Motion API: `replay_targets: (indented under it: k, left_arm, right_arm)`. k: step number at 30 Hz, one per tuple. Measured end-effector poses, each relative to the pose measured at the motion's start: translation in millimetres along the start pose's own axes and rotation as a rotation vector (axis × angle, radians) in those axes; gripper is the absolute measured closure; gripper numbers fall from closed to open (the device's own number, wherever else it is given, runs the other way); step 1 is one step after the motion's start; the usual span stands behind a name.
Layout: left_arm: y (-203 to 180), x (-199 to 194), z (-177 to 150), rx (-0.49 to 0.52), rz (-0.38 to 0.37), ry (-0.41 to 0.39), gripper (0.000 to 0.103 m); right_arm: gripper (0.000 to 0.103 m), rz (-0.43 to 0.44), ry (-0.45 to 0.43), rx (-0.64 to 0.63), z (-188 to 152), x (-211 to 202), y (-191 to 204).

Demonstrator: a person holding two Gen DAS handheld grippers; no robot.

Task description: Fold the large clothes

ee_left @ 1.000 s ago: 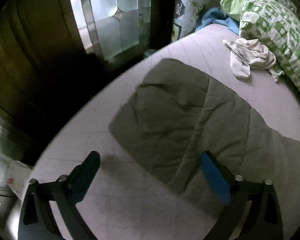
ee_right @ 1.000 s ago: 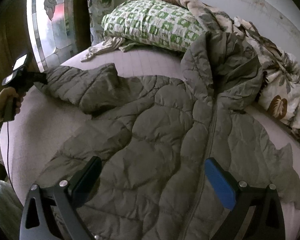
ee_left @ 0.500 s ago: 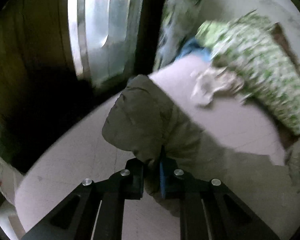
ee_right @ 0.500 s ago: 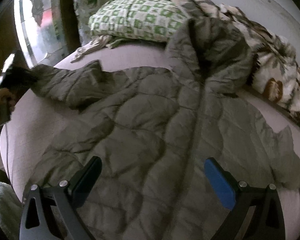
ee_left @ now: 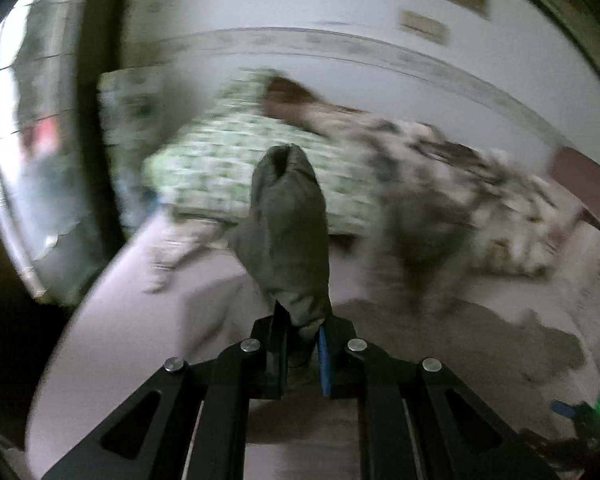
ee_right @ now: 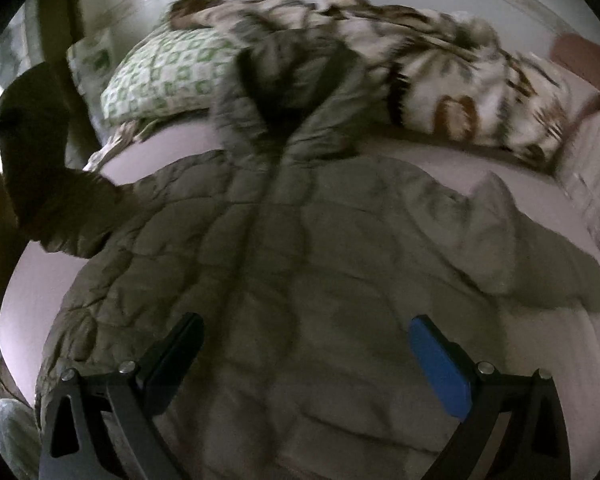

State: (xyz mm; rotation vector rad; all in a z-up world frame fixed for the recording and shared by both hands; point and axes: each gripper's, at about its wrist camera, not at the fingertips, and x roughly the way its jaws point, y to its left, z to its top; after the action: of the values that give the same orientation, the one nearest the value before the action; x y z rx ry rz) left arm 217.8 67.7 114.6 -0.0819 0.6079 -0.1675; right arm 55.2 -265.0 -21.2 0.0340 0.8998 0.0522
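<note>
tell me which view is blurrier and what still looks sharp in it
Left wrist view is blurrier: green-checked pillow, patterned blanket and wall smear sideways, while the left gripper and the jacket sleeve clamped in it stay crisp. Right wrist view is dim with milder blur; the right gripper stands open above the jacket.

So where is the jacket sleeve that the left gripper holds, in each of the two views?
Left wrist view: the sleeve stands up at the centre, clamped in the left gripper.
Right wrist view: it hangs lifted at the far left edge.
Shared landmark: the green checked pillow.
</note>
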Motion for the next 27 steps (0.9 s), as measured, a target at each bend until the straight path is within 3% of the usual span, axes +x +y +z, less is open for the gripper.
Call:
replay_targets:
  k: [4, 7, 9, 11, 13, 15, 18, 20, 22, 25, 27]
  left_arm:
    - [-76, 24, -31, 0.045, -0.119, 0.049, 0.091]
    - [-132, 64, -64, 0.039, -0.212, 0.131, 0.090]
    - [-159, 83, -82, 0.061, -0.233, 0.188, 0.081]
    - [-184, 96, -100, 0.097, -0.259, 0.268, 0.051]
    - [-193, 88, -111, 0.126, -0.279, 0.276, 0.044]
    - [-192, 74, -110, 0.156, -0.288, 0.263, 0.035]
    - [-173, 56, -101, 0.158, -0.283, 0.241, 0.033]
    - [-147, 47, -90, 0.136, -0.242, 0.220, 0.031]
    - [-114, 46, -80, 0.126, -0.146, 0.192, 0.030]
    - [-66, 60, -72, 0.090, 0.014, 0.184, 0.030]
    - [-40, 70, -70, 0.058, 0.074, 0.192, 0.030]
  right_arm:
    - [0.000, -0.040, -0.015, 0.056, -9, -12, -38]
    - [0.000, -0.070, -0.022, 0.097, -15, -18, -62]
    - [0.000, -0.083, -0.021, 0.115, -18, -21, -74]
    - [0.000, -0.092, -0.017, 0.130, -21, -24, -83]
    - [0.000, -0.094, -0.016, 0.138, -23, -26, -88]
    - [0.000, -0.100, -0.016, 0.140, -23, -26, -90]
    - [0.000, -0.092, -0.015, 0.142, -21, -20, -88]
    - [0.000, -0.019, -0.013, 0.160, -19, -13, -84]
    - [0.000, 0.087, 0.018, 0.185, -11, 6, -79]
    - [0.000, 0.136, 0.070, 0.178, 6, 39, -65]
    - [0.000, 0.179, 0.106, 0.191, 18, 63, -56]
